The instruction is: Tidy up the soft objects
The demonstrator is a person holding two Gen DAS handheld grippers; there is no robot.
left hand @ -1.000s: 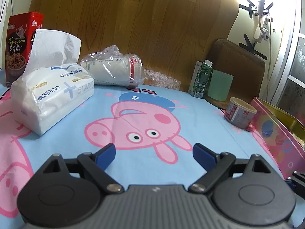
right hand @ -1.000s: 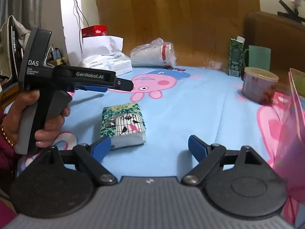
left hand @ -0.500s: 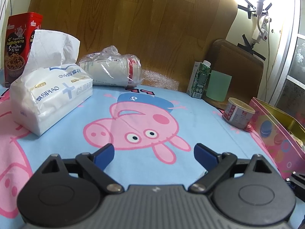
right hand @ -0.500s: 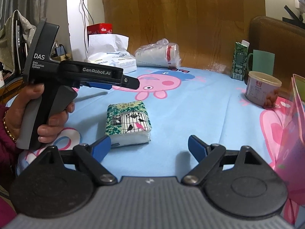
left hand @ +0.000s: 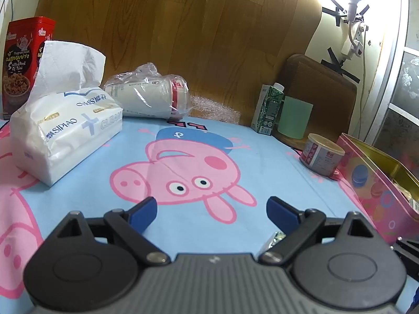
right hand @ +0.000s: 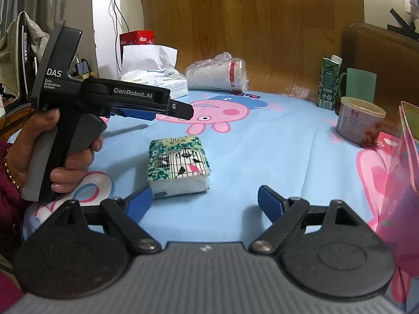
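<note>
jaws of both the right gripper (right hand: 204, 200) and left gripper (left hand: 211, 210) gape empty; the right sits just before the small tissue pack (right hand: 178, 164), likely lining up a grasp.

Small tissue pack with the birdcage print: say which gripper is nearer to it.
Right. The right gripper sits just short of the small tissue pack, one fingertip beside its near corner. The left gripper hovers above the cloth, off to the pack's far left.

Left wrist camera: low over tablecloth (left hand: 262, 162), facing wooden wall. Right wrist camera: lower-right of it, set further back, same heading, catches left gripper (right hand: 157, 110) side-on. Both share tissue pack (left hand: 65, 130) (right hand: 154, 78), tin can (left hand: 320, 157) (right hand: 360, 120).
</note>
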